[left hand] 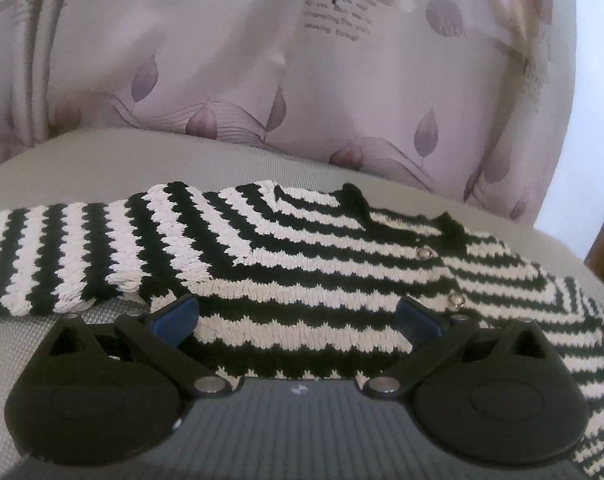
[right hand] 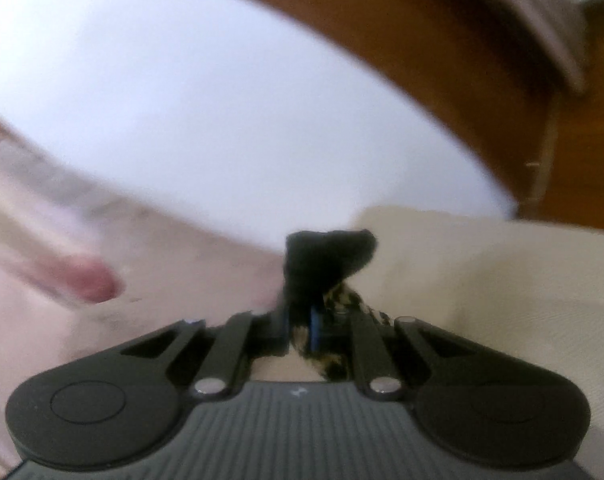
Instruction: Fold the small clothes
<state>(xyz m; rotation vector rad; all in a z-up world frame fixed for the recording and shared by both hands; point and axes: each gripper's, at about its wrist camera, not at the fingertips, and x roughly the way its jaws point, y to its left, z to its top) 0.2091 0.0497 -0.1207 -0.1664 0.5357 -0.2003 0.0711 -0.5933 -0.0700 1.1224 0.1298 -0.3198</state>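
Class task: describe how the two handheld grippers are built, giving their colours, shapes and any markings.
Both the left gripper and the right gripper look alike: a ribbed grey body with a small white mark, two round black discs, black link arms on silver pins, and blue finger pads. No cables or sleeves show.

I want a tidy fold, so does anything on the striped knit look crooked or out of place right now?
Yes. The striped knit lies flat except one sleeve, flipped across the body so its stripes run crosswise. The right gripper pinches a black edge off the grey surface. The left gripper is open.
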